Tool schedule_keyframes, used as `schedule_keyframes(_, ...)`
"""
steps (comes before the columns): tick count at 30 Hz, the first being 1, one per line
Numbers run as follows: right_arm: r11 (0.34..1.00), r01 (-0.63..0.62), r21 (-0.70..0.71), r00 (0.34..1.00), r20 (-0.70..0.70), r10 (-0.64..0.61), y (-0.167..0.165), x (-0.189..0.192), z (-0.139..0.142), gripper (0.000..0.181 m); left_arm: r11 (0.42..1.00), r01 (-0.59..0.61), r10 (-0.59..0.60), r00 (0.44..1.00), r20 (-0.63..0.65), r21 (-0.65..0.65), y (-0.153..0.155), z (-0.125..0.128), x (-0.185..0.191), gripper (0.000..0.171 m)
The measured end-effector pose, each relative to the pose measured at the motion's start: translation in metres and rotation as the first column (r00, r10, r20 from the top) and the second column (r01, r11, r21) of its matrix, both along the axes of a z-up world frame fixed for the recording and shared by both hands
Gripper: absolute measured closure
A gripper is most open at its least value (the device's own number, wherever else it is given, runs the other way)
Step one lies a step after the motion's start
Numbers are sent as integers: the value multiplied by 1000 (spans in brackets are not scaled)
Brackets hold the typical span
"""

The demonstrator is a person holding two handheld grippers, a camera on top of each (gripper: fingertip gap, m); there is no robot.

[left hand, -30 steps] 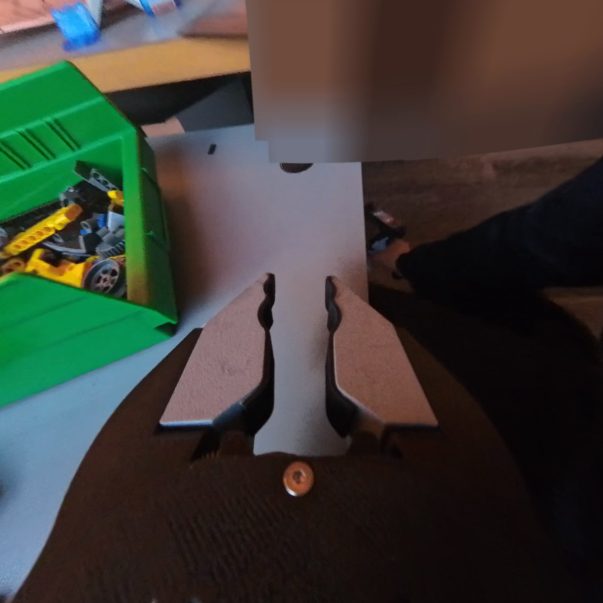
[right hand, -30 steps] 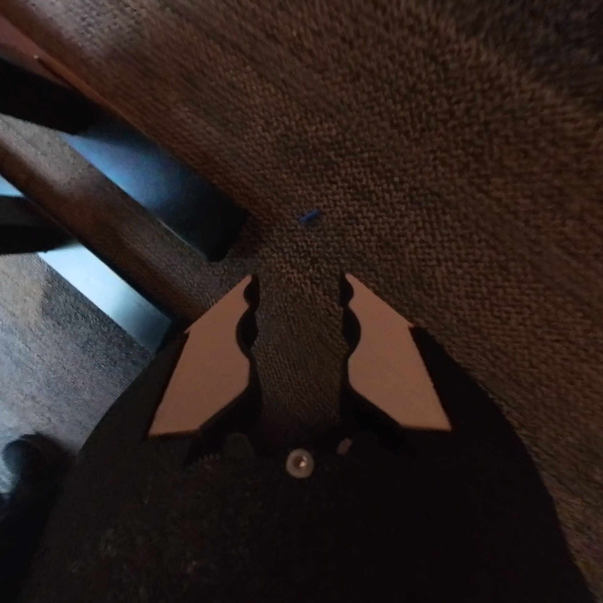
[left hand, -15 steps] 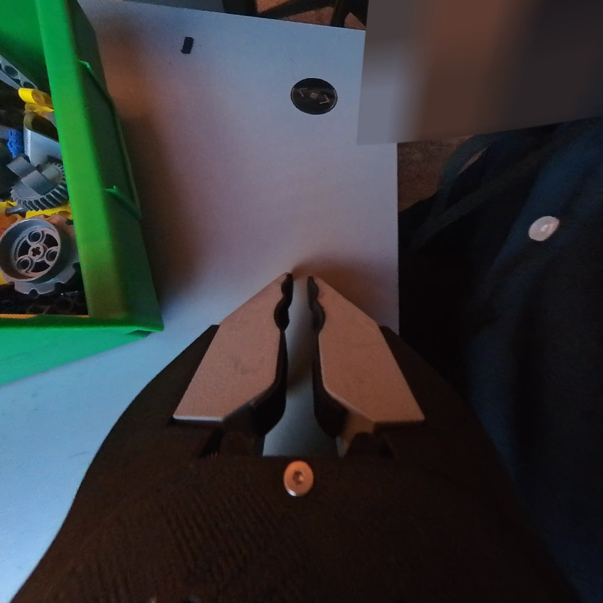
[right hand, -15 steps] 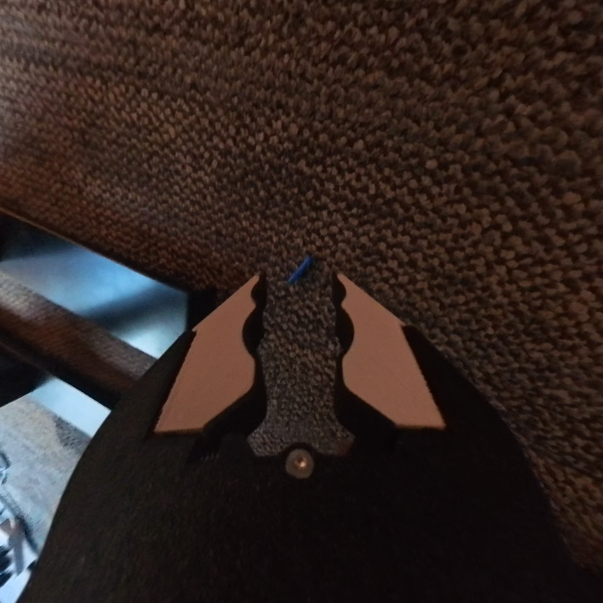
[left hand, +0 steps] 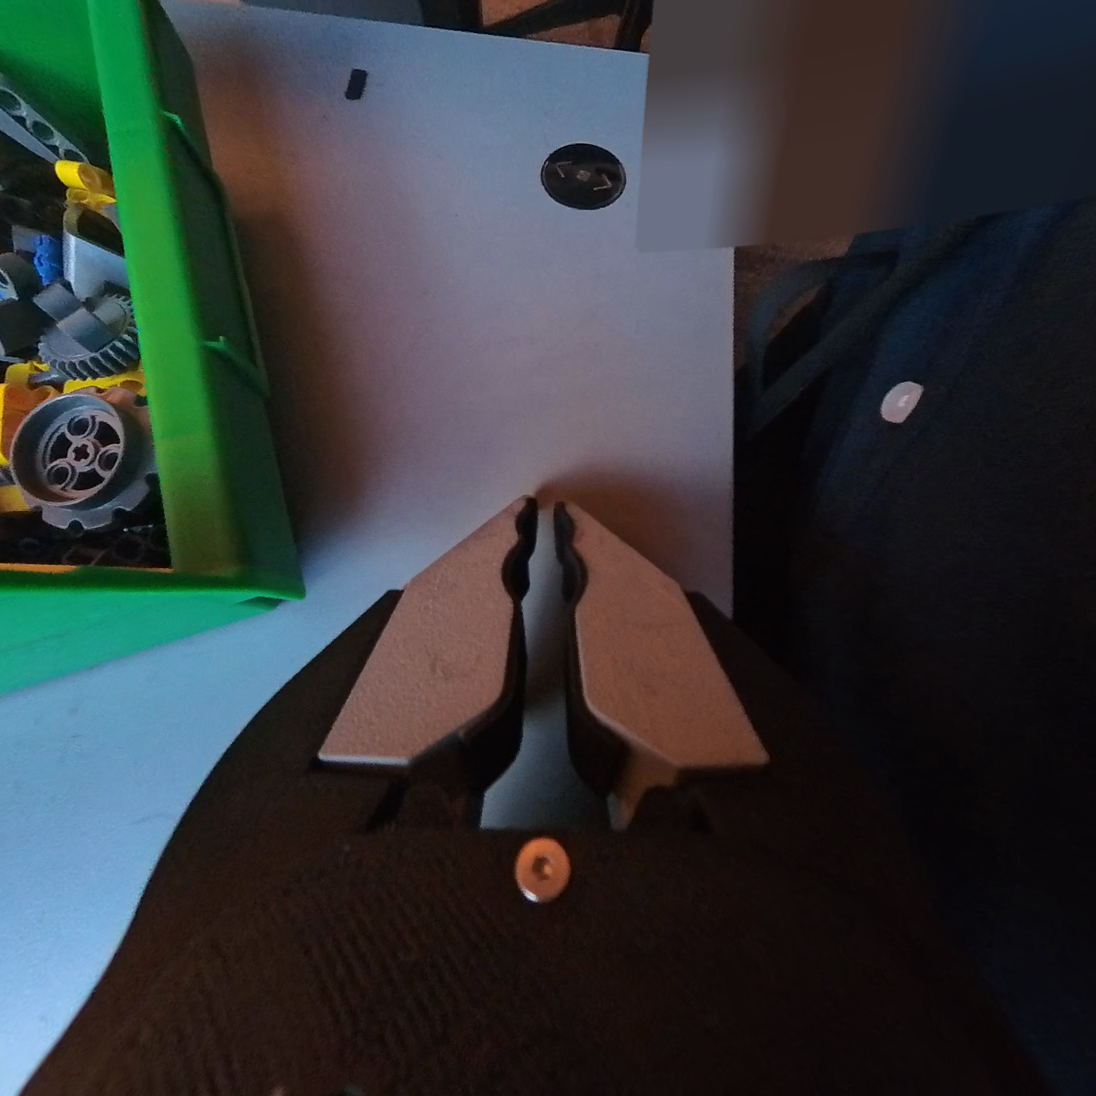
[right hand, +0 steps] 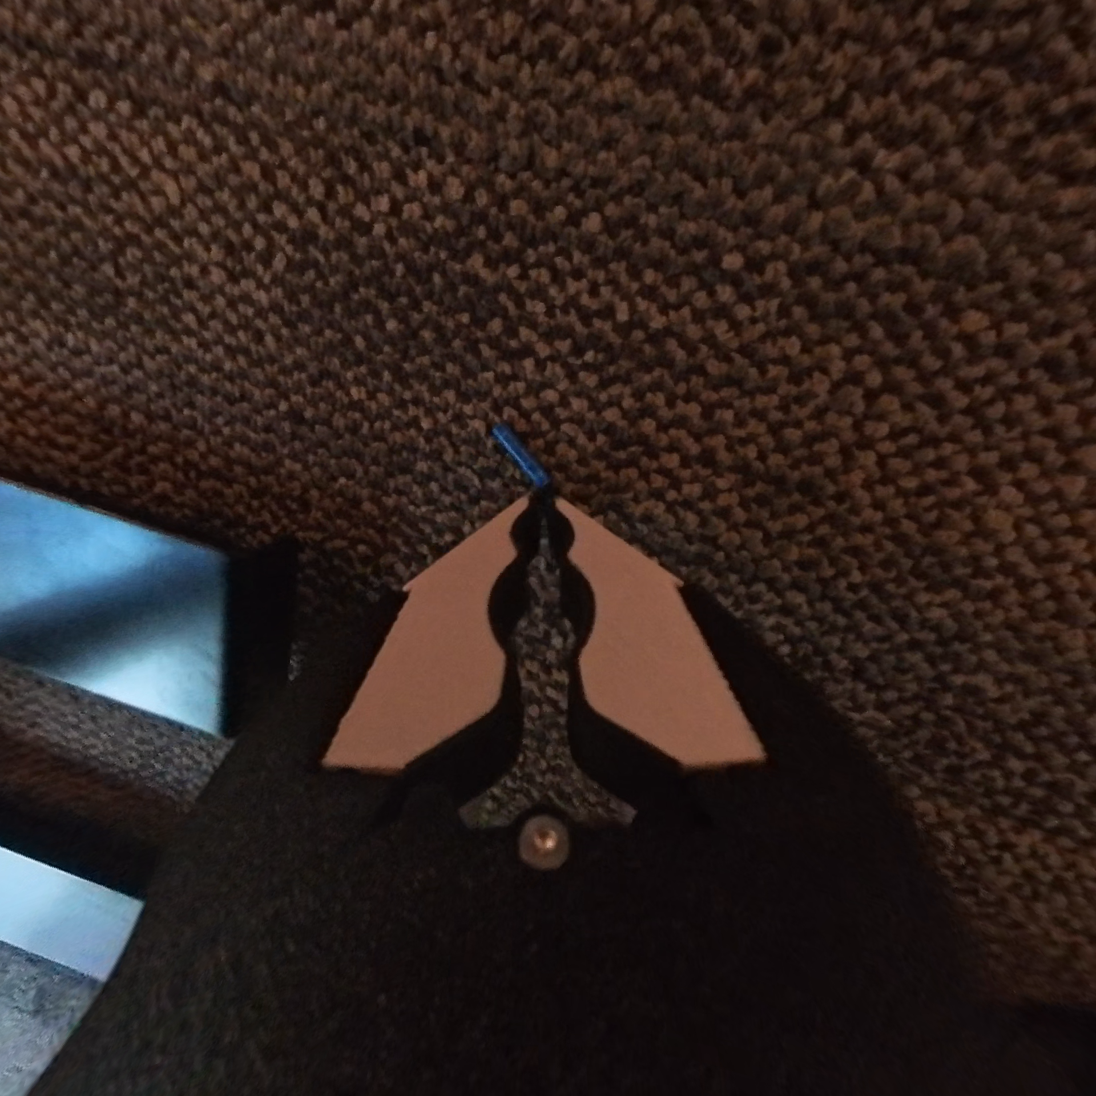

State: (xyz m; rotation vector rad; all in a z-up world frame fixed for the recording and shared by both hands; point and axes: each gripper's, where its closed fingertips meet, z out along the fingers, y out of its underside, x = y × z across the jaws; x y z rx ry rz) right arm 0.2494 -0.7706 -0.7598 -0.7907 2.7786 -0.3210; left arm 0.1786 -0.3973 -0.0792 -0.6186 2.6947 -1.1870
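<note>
In the right wrist view my right gripper [right hand: 542, 504] is low over brown carpet [right hand: 652, 237], its tips shut on the near end of a small blue pin [right hand: 521, 455] that sticks out ahead of them. In the left wrist view my left gripper [left hand: 544, 507] is nearly shut and empty, with only a thin slit between the tips, just above a white tabletop [left hand: 445, 296] near its right edge. A green bin [left hand: 196, 356] to its left holds several toy building parts, among them a grey wheel hub [left hand: 77, 462] and a grey gear [left hand: 101, 344].
A black round insert [left hand: 583, 176] and a small black mark [left hand: 354, 83] sit on the white tabletop. A person's dark blue clothing [left hand: 919, 474] fills the right of the left wrist view. A dark furniture leg [right hand: 255, 628] stands left of the right gripper. The left gripper's tips are roughly 80 cm from the right gripper's. From the left gripper's tips to the black round insert [left hand: 583, 176] is close to 15 cm.
My right gripper has moved down to the blue pin on the carpet and closed on it. My left gripper has narrowed from open to nearly shut and moved forward over the table.
</note>
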Motion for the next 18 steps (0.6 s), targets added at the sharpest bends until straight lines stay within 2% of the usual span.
schedule_keyframes(4,996,-87,-3,994,70,87,-3,-3,5,180,1000,-7,7,1000,-25,-11,0,0,1,170)
schedule_keyframes(6,988,-151,-16,983,102,152,-7,-5,6,166,1000,-9,9,1000,-27,-13,0,0,1,171)
schedule_keyframes(10,958,-280,-58,947,147,286,-9,4,14,164,1000,-12,12,999,-33,-16,0,0,2,171)
schedule_keyframes(15,905,-412,-112,902,90,422,1,20,12,167,1000,-11,10,999,-30,-15,0,0,2,171)
schedule_keyframes(18,902,-421,-100,903,51,427,1,20,3,174,1000,-11,10,1000,-30,-15,0,0,2,171)
